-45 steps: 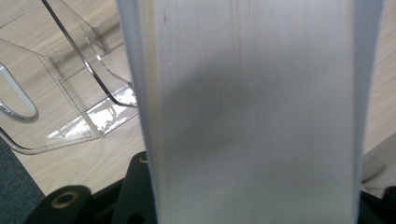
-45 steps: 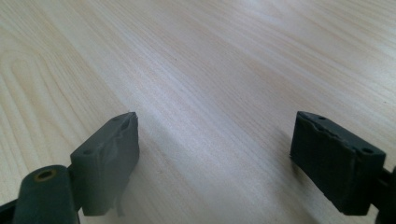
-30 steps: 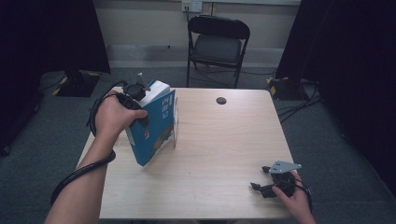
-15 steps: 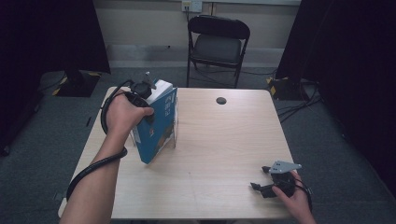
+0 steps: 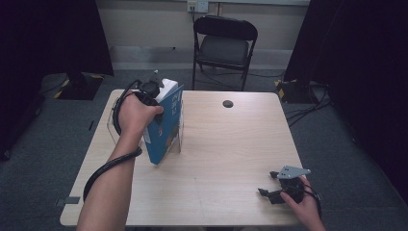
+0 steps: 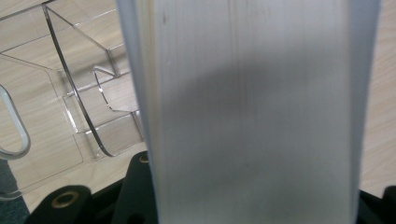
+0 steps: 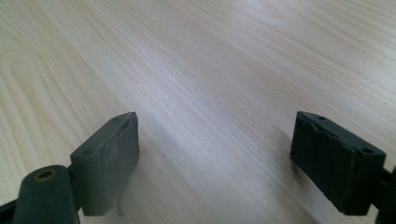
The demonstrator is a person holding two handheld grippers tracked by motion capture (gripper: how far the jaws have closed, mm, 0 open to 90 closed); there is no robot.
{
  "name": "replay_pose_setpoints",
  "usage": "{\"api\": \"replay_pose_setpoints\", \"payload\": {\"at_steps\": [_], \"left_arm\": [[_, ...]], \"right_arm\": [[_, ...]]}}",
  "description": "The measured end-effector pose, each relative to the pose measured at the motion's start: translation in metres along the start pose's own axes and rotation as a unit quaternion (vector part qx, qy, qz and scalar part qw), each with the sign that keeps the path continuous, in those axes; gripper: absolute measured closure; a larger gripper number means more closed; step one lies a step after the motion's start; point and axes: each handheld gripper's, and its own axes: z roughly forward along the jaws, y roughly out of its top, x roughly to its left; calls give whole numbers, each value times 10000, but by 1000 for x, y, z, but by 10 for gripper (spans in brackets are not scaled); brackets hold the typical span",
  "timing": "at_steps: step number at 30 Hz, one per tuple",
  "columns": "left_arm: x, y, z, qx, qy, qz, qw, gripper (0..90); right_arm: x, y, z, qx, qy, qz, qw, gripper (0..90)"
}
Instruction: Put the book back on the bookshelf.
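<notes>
A thick blue book with white page edges stands tilted on the table's left side. My left gripper is shut on its top end, and the pages fill the gap between the jaws. A clear acrylic book stand sits right beside the book. Whether the book's lower end rests in the stand I cannot tell. My right gripper lies on the table near the front right corner, open, with bare wood between its pads.
The light wooden table has a small black round cap near its far edge. A black folding chair stands behind the table. Dark curtains hang on both sides, and cables lie on the grey floor at the right.
My left hand has carried the book a little to the right and toward the far side. The right gripper has stayed put.
</notes>
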Motion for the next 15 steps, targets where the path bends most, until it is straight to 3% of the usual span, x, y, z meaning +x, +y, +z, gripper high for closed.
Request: {"api": "replay_pose_setpoints", "payload": {"at_steps": [9, 15], "left_arm": [[-2, 8, 11, 16, 95, -222, 9997, 619], [-2, 12, 14, -16, 136, -223, 9997, 619]], "right_arm": [[0, 0, 0, -1, 8, 5, 10000, 150], [0, 0, 0, 2, 8, -1, 10000, 149]]}}
